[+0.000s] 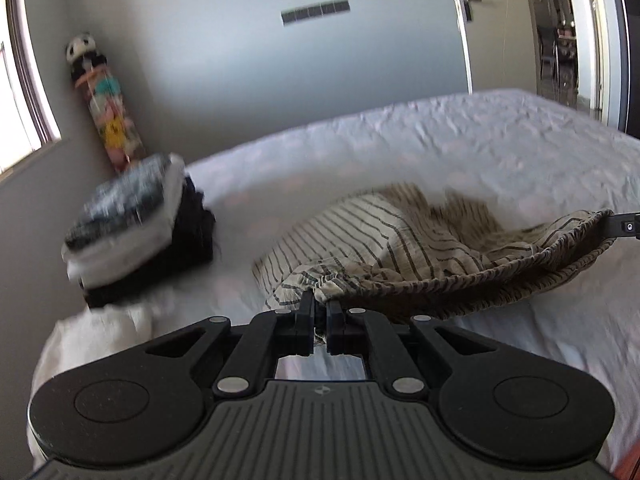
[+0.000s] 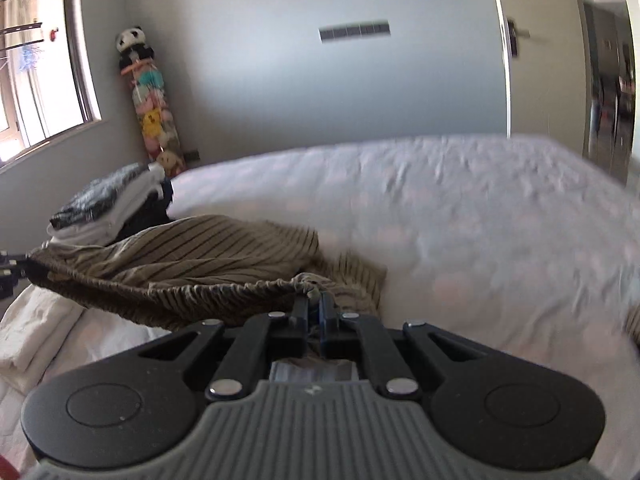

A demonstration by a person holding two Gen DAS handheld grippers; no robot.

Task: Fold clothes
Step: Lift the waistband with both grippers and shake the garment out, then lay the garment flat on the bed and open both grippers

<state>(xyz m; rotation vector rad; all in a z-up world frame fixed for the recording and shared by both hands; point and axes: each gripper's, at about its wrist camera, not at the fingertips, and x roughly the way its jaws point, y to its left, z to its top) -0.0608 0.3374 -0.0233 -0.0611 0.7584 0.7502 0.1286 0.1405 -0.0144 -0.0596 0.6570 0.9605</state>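
On a white bed (image 1: pixel 480 140), the left gripper (image 1: pixel 320 308) and right gripper (image 2: pixel 315 302) are each pinching an end of a striped beige garment's (image 1: pixel 360 232) gathered waistband, which should be kept taut and level before folding it near the far-left folded pile (image 1: pixel 132 216).

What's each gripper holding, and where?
Both grip the beige black-striped fabric garment: left gripper and right gripper pinch opposite ends of its gathered edge.

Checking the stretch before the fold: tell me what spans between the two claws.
The gathered waistband edge of the striped garment hangs taut from the left claw to the right claw, above the white bed; both wrist views show it.
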